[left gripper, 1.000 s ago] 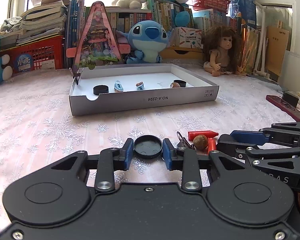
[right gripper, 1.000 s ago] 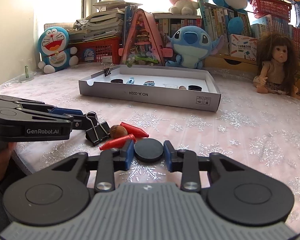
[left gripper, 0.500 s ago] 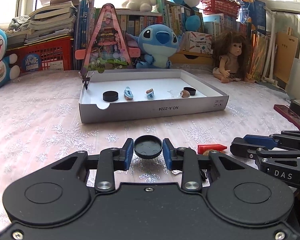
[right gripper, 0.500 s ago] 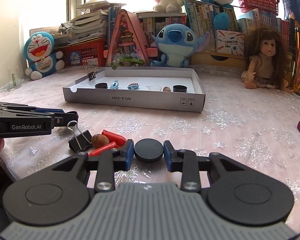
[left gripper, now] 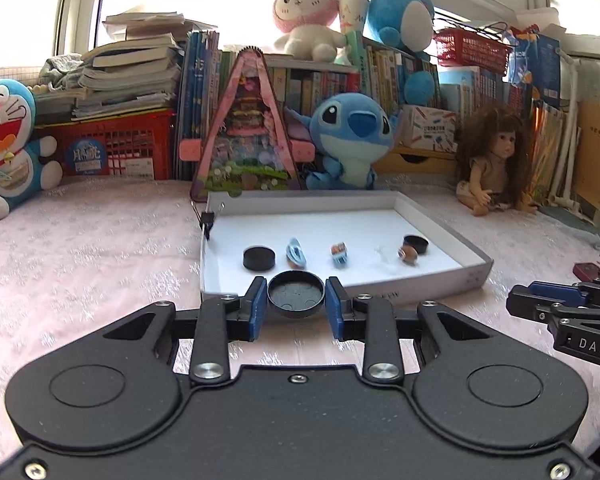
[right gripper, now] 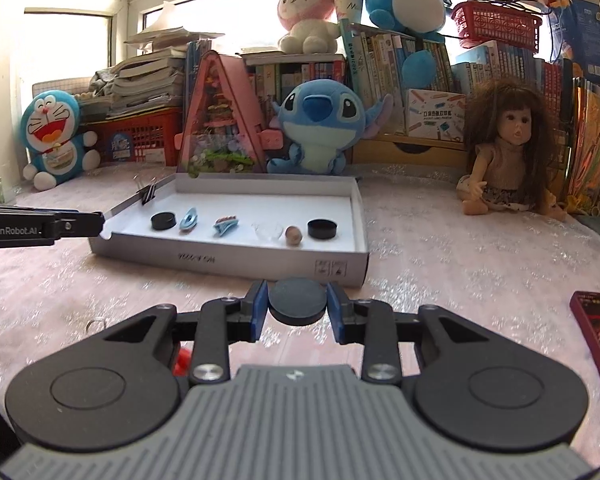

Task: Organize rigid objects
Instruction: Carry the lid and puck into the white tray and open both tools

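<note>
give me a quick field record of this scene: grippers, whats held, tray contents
left gripper: shut on a black cap, hollow side up
right gripper: shut on a black disc
tray: white box lid on the pink cloth
tray contents: two black caps, blue clip, small striped piece, clear piece, brown nut, in a row
tray corner: binder clip on the rim

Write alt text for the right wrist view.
The right gripper, jaws shut on a black round cap, is just short of a shallow white box on a pink cloth. The box holds two black caps, small blue trinkets and a nut; the left gripper reaches in beside it.
</note>
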{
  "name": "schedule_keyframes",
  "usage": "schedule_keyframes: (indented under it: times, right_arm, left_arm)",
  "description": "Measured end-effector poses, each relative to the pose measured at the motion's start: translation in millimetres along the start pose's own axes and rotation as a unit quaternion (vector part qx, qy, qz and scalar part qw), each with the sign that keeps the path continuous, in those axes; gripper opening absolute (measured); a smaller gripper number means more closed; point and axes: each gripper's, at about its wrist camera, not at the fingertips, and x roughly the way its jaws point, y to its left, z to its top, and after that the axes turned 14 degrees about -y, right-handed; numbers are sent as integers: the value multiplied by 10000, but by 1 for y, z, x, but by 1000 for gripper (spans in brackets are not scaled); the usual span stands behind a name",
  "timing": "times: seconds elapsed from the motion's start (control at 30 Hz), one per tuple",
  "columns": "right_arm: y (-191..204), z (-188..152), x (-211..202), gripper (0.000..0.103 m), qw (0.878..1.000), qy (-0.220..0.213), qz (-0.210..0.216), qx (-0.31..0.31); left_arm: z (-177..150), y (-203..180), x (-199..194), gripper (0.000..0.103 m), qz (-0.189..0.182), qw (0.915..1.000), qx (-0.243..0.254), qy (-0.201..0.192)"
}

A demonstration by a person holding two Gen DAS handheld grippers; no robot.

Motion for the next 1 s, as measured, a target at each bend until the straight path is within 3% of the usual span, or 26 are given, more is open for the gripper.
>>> schedule_keyframes:
  times: [0.37, 1.0]
  right_arm:
    - [-10, 19, 32, 37, 9999, 11, -135, -39]
    - [-15, 28, 94, 37, 9990, 273, -344, -65]
  left_arm:
    - [17, 7, 26, 29, 132, 9999, -63, -32]
    - [5, 7, 90, 29, 277, 9989, -19, 383]
